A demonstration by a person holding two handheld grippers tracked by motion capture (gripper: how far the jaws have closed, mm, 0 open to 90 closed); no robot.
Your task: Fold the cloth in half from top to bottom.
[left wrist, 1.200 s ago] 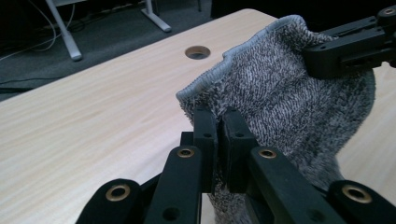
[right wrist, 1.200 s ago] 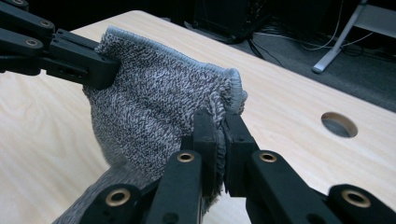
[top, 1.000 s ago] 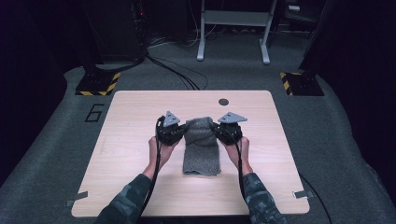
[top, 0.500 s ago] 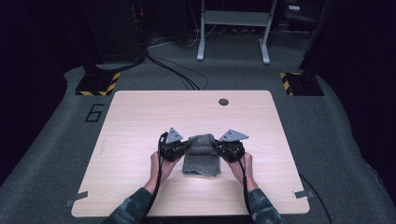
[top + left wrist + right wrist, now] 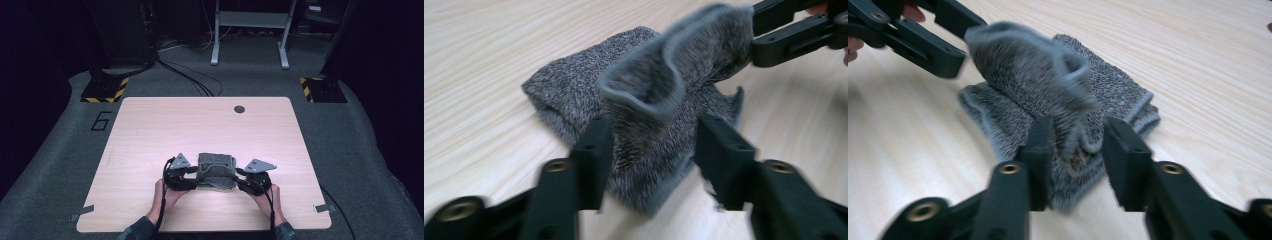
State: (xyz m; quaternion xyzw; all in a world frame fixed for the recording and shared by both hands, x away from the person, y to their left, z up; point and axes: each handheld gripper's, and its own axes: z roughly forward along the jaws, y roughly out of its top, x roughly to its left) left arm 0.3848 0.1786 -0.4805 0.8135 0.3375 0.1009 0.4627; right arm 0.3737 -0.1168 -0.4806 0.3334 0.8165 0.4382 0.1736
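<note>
A grey knitted cloth [image 5: 216,170] lies folded on the wooden table [image 5: 150,130], near its front edge. My left gripper [image 5: 192,177] sits at the cloth's left side and my right gripper [image 5: 240,179] at its right side. In the left gripper view the jaws of the left gripper [image 5: 654,135] stand apart around the cloth [image 5: 644,100], whose loose hem curls up, blurred. In the right gripper view the right gripper [image 5: 1080,140] stands the same way around the cloth [image 5: 1063,90]. Both pairs of jaws have just been opening, with the cloth between them but not pinched.
A dark round hole [image 5: 239,109] sits near the table's far edge. Beyond the table are grey carpet, black cables, two yellow-and-black striped bases [image 5: 105,90] and a white stand [image 5: 250,30]. Bare wood lies left, right and behind the cloth.
Both hands came toward the table's near edge and down, bringing the cloth's far end over itself. The cloth now lies shorter and doubled. Both pairs of jaws have parted.
</note>
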